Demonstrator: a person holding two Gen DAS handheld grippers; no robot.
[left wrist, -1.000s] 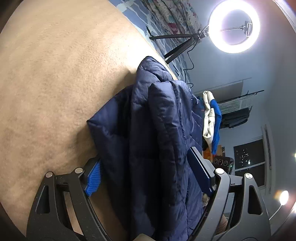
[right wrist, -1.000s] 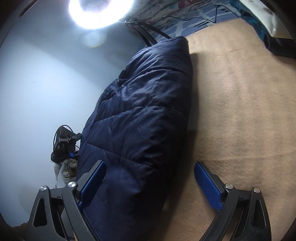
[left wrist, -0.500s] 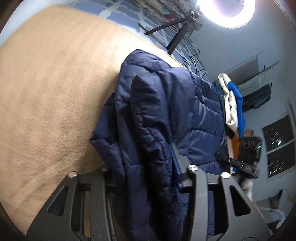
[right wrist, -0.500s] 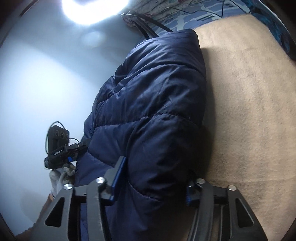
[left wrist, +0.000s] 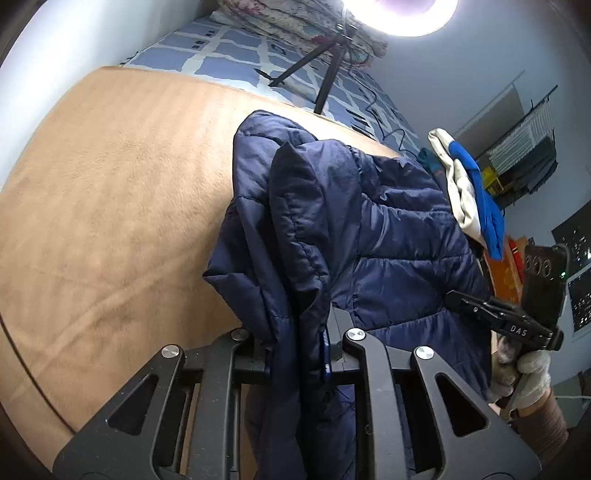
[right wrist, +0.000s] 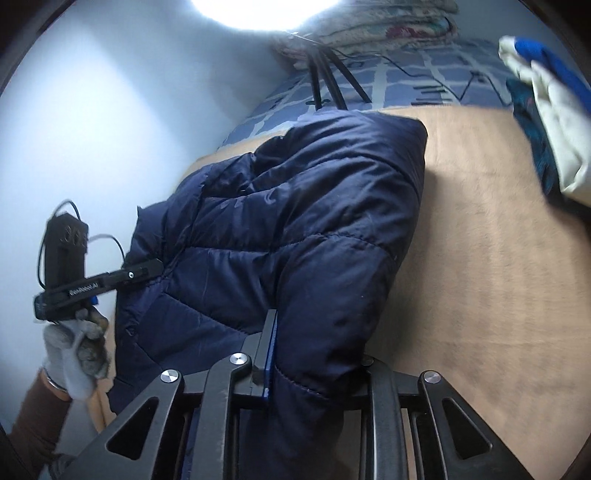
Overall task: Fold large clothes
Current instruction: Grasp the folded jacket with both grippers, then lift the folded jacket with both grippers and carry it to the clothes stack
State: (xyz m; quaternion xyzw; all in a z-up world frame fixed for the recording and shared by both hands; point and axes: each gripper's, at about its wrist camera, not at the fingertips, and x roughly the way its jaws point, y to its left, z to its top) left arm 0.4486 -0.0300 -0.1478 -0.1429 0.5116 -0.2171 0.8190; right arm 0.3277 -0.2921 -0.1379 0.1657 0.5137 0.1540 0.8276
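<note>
The jacket (left wrist: 369, 236), a navy quilted puffer, lies on the tan blanket (left wrist: 110, 192) that covers the bed, its far end resting on the blanket and its near edge gathered up into both tongs. Beyond the blanket, a blue patterned sheet (left wrist: 236, 48) runs to the wall, and a black tripod (left wrist: 325, 74) stands on it under a bright ring light (left wrist: 402, 14). Off the blanket's edge a white and blue garment (left wrist: 465, 184) lies in a heap. The left gripper (left wrist: 299, 350) has just been closing and now pinches a thick fold of the jacket between its pads. The right gripper (right wrist: 314, 354) has likewise just been closing and is clamped on the jacket's other near corner, the fabric bulging over its fingers (right wrist: 267, 354). Each gripper is carried by a gloved hand (right wrist: 77, 350), seen beside the jacket from the opposite camera.
</note>
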